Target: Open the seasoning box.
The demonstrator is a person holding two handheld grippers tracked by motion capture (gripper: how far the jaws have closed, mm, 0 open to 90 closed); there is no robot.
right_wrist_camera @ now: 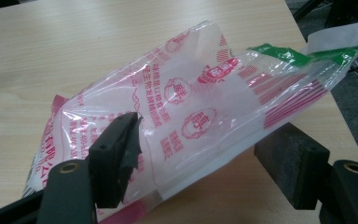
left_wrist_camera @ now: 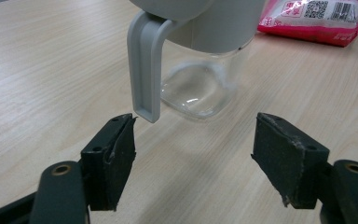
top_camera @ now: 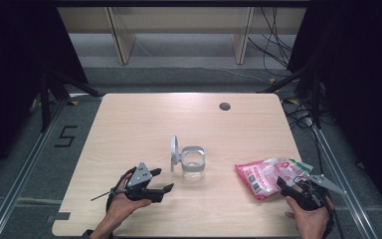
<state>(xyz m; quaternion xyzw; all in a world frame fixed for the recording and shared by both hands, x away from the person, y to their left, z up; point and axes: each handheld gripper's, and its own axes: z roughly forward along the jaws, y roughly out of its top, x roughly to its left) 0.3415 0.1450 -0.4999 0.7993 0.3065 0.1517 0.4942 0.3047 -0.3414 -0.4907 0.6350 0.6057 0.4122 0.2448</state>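
A clear jar [top_camera: 194,163] with a grey collar stands in the middle of the table, its round lid [top_camera: 174,151] flipped up on the left. In the left gripper view the jar [left_wrist_camera: 205,79] is close ahead, and a grey tab [left_wrist_camera: 144,70] hangs down its side. My left gripper [top_camera: 164,179] [left_wrist_camera: 193,154] is open just short of it, touching nothing. A pink and white plastic bag [top_camera: 266,174] [right_wrist_camera: 200,107] lies at the right. My right gripper [top_camera: 289,185] [right_wrist_camera: 196,163] is at the bag's near edge. Its jaws stand wide to either side of the edge without pressing it.
The light wooden table [top_camera: 139,119] has a small dark cable hole [top_camera: 224,106] at the back right. The bag's far end [top_camera: 303,167] reaches the table's right edge. Dark stands and cables crowd the floor beyond both sides.
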